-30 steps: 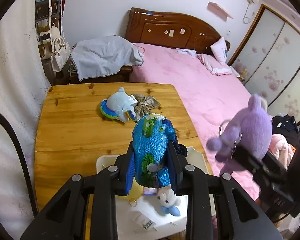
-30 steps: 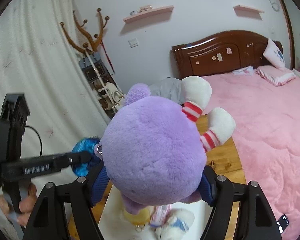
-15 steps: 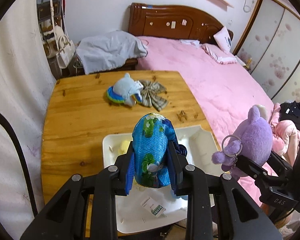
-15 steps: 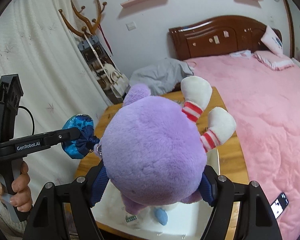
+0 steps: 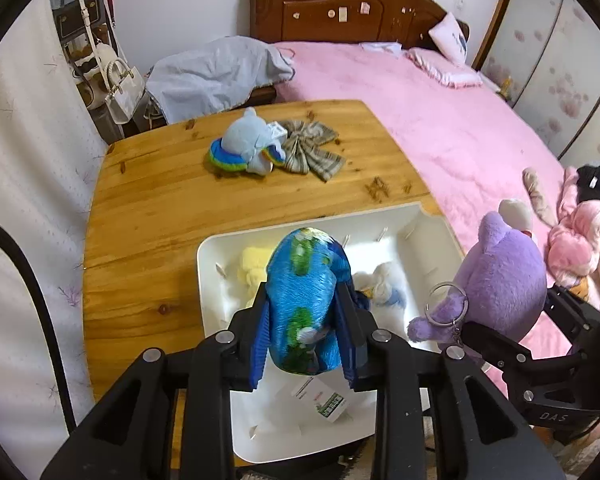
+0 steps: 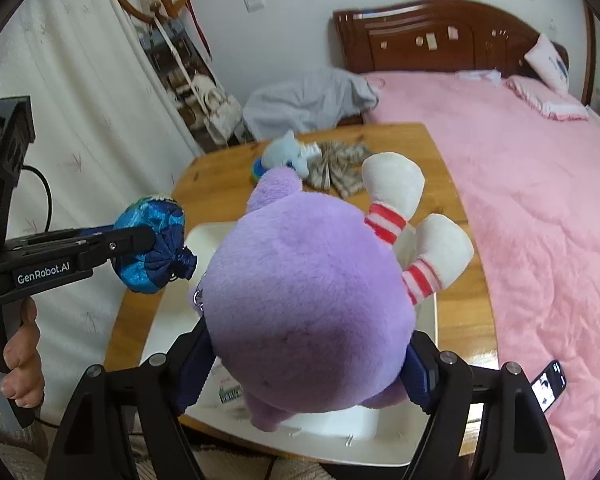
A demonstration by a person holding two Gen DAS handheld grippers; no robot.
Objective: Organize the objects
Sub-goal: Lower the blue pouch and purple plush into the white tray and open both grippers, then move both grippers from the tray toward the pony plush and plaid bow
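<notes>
My left gripper (image 5: 302, 320) is shut on a blue and green cloth pouch (image 5: 304, 300) and holds it above the white tray (image 5: 428, 236); the pouch also shows in the right wrist view (image 6: 152, 240). My right gripper (image 6: 300, 364) is shut on a purple plush toy (image 6: 304, 304), held above the tray's (image 6: 380, 436) near right side; the plush also shows in the left wrist view (image 5: 504, 280). In the tray lie a yellow plush (image 5: 252, 268), a small white and blue plush (image 5: 380, 284) and a paper tag (image 5: 320, 400).
The tray sits on a wooden table (image 5: 148, 208). A light blue plush (image 5: 248, 148) and a plaid bow (image 5: 308, 152) lie at the table's far side. A pink bed (image 5: 440, 120) runs along the right. A phone (image 6: 548, 384) lies on the bed.
Both grippers have drawn back and up from the table with their toys still held. More of the tray and table shows now.
</notes>
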